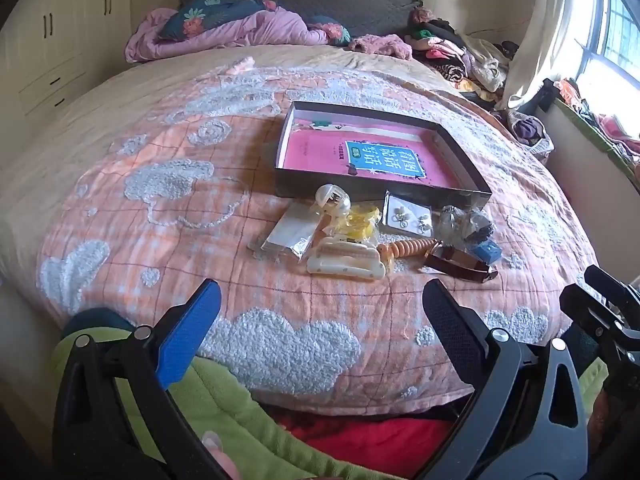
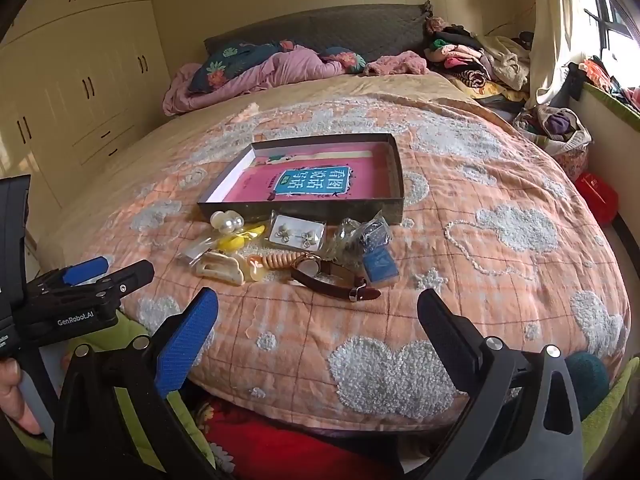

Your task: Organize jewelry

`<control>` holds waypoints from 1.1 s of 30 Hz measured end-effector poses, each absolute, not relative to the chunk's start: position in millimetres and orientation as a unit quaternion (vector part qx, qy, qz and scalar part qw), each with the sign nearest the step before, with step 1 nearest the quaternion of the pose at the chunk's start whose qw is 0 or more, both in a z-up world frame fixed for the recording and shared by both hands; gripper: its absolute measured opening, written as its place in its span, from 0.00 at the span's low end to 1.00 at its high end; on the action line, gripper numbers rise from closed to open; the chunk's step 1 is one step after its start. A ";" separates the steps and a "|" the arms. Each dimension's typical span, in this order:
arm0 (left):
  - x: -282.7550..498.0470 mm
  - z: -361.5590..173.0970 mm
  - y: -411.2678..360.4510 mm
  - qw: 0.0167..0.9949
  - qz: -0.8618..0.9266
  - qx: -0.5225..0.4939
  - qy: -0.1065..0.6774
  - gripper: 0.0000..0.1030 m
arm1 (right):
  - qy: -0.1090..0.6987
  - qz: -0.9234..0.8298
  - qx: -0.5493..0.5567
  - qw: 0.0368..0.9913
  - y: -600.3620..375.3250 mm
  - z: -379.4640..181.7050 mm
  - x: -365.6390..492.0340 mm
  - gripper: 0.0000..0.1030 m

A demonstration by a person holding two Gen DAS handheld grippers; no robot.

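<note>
A shallow dark box (image 1: 380, 194) (image 2: 304, 210) with a pink book inside lies on the bed. In front of it is a pile of jewelry: a pearl hair clip (image 1: 332, 198) (image 2: 227, 220), a cream claw clip (image 1: 346, 260) (image 2: 220, 268), bagged earrings (image 1: 408, 216) (image 2: 296, 234), a brown-strap watch (image 1: 460, 264) (image 2: 332, 276), an orange coil (image 1: 408, 248) and a small blue box (image 1: 488, 250) (image 2: 380, 266). My left gripper (image 1: 320, 320) is open and empty, short of the pile. My right gripper (image 2: 318, 328) is open and empty, just short of the watch.
The bed has an orange quilt (image 1: 160, 240) with white cloud patches. Pillows and a pink blanket (image 1: 240, 32) lie at the head, clothes (image 1: 460, 52) are piled at the far right by the window. White wardrobes (image 2: 80, 80) stand on the left.
</note>
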State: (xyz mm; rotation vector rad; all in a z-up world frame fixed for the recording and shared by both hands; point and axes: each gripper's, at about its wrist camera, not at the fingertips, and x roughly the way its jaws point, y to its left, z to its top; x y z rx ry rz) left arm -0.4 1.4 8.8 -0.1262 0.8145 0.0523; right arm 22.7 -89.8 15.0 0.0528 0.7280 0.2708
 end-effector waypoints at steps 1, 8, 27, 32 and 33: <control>-0.6 7.7 1.5 0.916 0.025 -0.062 0.396 0.92 | 0.354 0.132 0.025 0.926 -89.5 15.7 22.4 0.96; -1.8 8.8 1.1 0.917 0.025 -0.062 0.394 0.92 | 0.353 0.133 0.024 0.926 -89.3 17.5 21.0 0.96; -2.2 12.8 1.7 0.918 0.024 -0.060 0.392 0.92 | 0.353 0.135 0.026 0.925 -88.5 18.3 21.4 0.96; -2.9 16.2 3.0 0.918 0.024 -0.059 0.390 0.92 | 0.353 0.137 0.026 0.925 -88.3 18.5 21.5 0.96; -2.6 17.4 3.9 0.919 0.024 -0.060 0.389 0.92 | 0.352 0.136 0.025 0.926 -88.3 18.8 21.7 0.96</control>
